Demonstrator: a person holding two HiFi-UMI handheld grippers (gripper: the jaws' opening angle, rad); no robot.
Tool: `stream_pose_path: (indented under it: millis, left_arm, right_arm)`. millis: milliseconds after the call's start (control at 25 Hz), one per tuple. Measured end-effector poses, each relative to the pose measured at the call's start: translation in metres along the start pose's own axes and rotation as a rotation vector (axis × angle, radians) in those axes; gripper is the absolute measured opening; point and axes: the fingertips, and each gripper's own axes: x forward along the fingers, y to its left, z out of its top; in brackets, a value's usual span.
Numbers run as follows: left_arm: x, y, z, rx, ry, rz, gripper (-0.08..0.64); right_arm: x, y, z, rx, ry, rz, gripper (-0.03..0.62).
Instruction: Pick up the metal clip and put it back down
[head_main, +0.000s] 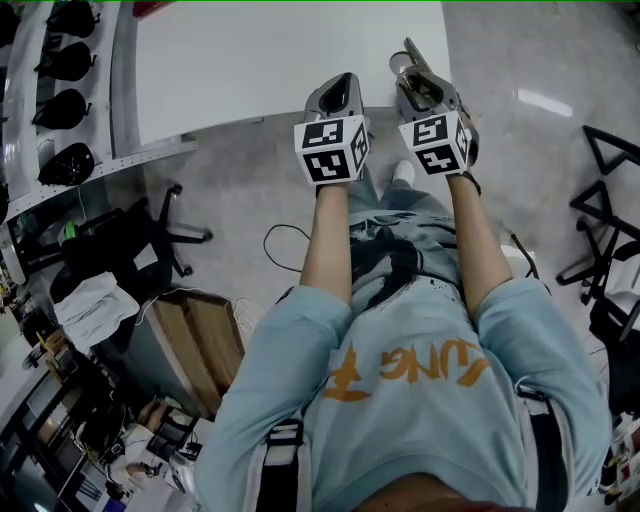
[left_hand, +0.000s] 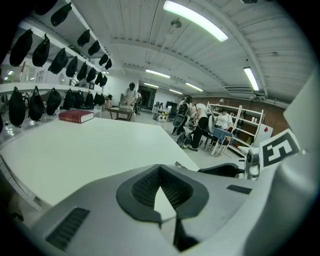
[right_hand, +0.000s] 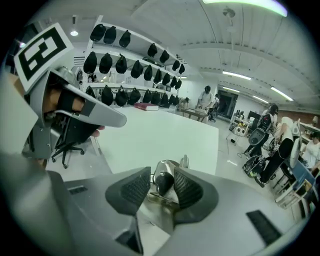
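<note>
Right claw (right_hand: 161, 186) jaws apart, pads not pressing. The metal clip (right_hand: 164, 170) is loose between them: shiny silver spring body, dark rounded handle tip, thin prong sticking out at 12 o'clock. Clip rests on the white bench (right_hand: 160, 135) at its near corner, about 1 o'clock in the head view. Left claw (left_hand: 160, 172) at 9 o'clock of the right, tips together, nothing in it, over the bench edge.

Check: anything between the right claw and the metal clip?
Nothing visible. The metal clip sits between the open pads of the right claw, at the near edge of the table.
</note>
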Motion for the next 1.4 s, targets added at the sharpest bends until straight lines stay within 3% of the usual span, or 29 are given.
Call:
stream_pose_path:
  millis: [440, 1120, 1400]
  left_arm:
    - [-0.004, 0.008, 0.007, -0.005, -0.017, 0.017, 0.021]
    - [-0.010, 0.009, 0.024, 0.004, -0.059, 0.022, 0.021]
    - [-0.014, 0.010, 0.039, 0.010, -0.093, 0.039, 0.021]
  right_arm:
    - [0.004, -0.005, 0.000, -0.047, 0.025, -0.032, 0.131]
    - [-0.008, -0.033, 0.016, -0.070, -0.002, -0.129, 0.034]
    - [-0.012, -0.051, 0.020, 0.036, -0.028, -0.125, 0.032]
